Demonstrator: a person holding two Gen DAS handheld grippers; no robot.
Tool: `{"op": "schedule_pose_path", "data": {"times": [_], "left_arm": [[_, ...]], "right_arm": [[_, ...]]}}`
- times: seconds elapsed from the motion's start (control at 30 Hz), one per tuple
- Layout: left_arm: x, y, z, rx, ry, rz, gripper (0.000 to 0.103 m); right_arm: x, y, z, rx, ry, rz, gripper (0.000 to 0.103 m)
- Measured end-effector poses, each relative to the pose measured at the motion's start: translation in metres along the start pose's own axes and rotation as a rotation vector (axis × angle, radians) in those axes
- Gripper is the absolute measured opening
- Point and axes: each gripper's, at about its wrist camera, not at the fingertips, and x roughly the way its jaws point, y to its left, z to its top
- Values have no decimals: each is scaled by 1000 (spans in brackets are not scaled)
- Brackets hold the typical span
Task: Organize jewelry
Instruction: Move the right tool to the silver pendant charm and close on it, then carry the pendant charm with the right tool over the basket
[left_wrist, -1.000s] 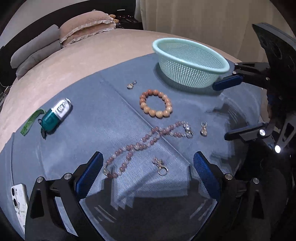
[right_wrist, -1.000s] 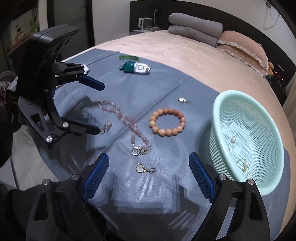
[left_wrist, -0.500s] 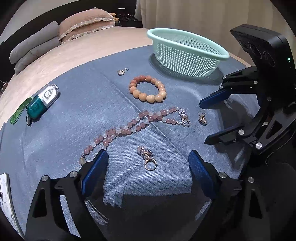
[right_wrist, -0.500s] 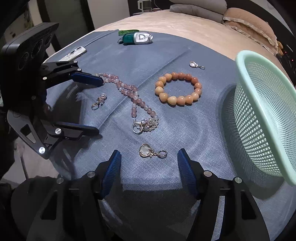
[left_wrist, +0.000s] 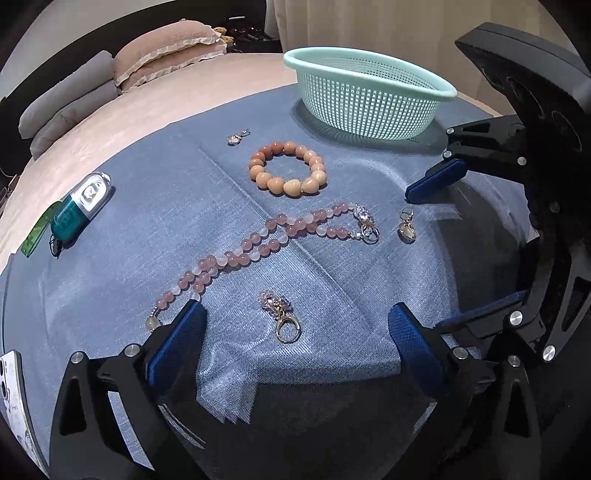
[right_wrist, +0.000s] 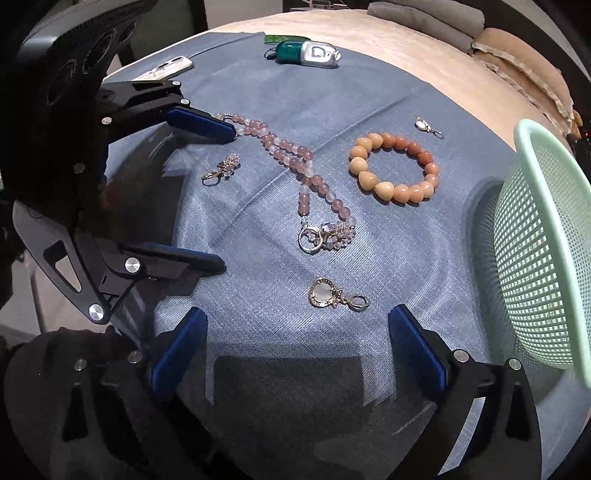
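Mint basket (left_wrist: 369, 92), blue cloth (left_wrist: 166, 221), peach bracelet (left_wrist: 288, 168).

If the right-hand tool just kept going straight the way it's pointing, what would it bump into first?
Most likely the round gold pendant, which lies on the blue cloth just ahead of the open right tool. Beyond it is the pink bead necklace. Depth is hard to judge.

Left claw (left_wrist: 295, 343) was spread wide, blue pads (left_wrist: 175, 341) apart, nothing between them, held low and tilted downward. Right claw (right_wrist: 295, 345) was likewise wide apart and unloaded, at similar height. The two claws faced each other at an angle, close together but not touching.
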Motion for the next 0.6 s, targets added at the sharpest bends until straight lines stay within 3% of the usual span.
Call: {"op": "schedule_pose_path", "data": {"times": [0.1, 0.17, 0.2, 0.27, 0.33, 0.37, 0.4, 0.47, 0.6], "left_arm": [[0, 0, 3, -20, 4, 10, 94], [-3, 3, 6, -32, -2, 19, 79], [-4, 6, 7, -44, -2, 13, 72], [-5, 8, 7, -54, 4, 9, 66], [-8, 5, 7, -37, 1, 8, 52], [-9, 2, 6, -35, 0, 7, 40], [-11, 0, 6, -29, 0, 11, 25], [-13, -2, 5, -35, -3, 12, 11], [-15, -1, 4, -54, -2, 2, 10]], "right_arm": [[-1, -9, 0, 33, -11, 24, 91], [-5, -14, 1, 58, -28, 13, 72], [-4, -16, 2, 77, -32, 15, 67], [-5, -21, 2, 100, -37, 0, 53], [-7, -23, 1, 116, -42, -20, 42], [-7, -25, 1, 123, -42, -23, 30], [-8, -25, 1, 131, -40, -27, 25], [-8, -26, 1, 135, -37, -38, 10], [-10, -24, -1, 134, -33, -38, 3]]}}
